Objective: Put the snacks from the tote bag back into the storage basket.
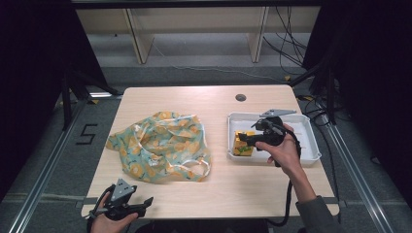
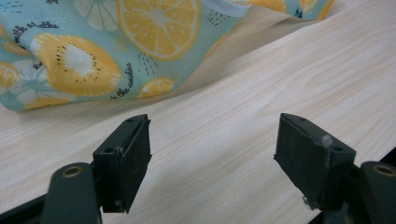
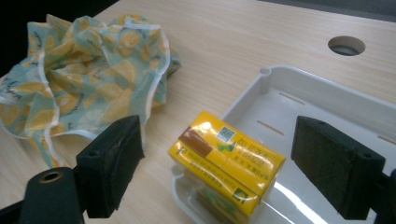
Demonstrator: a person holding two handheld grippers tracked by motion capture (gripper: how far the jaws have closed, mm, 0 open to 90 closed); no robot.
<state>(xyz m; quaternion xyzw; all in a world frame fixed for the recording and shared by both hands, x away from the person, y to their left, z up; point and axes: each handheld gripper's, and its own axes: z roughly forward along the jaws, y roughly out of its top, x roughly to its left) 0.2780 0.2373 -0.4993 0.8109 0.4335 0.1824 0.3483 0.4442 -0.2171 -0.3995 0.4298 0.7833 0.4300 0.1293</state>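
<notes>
The right hand-held gripper point(image 1: 241, 140) hovers over the left end of the shallow white plastic tray point(image 1: 311, 141), which sits on the right half of the pale wood-grain worktop point(image 1: 218, 189). In the right gripper view its jaws stand spread wide, with the yellow rectangular drink carton point(image 3: 227, 161) between them and clear of both pads; nothing is pinched. The carton lies on its side in the tray's near-left corner, against the tray wall point(image 3: 243, 100). In the high view it appears as a yellow block point(image 1: 243, 144) just below the gripper's jaws.

The left hand-held gripper point(image 1: 148, 201) rests low at the front-left edge of the worktop. Its jaws are likewise spread and empty, as the left gripper view shows, with bare wood point(image 2: 210, 154) between them.

A crumpled teal fabric bag printed with orange citrus slices point(image 1: 160, 145) lies on the left half of the worktop, well apart from the tray and near the left gripper's jaws. A round cable hole point(image 1: 240, 97) sits towards the worktop's far edge.
</notes>
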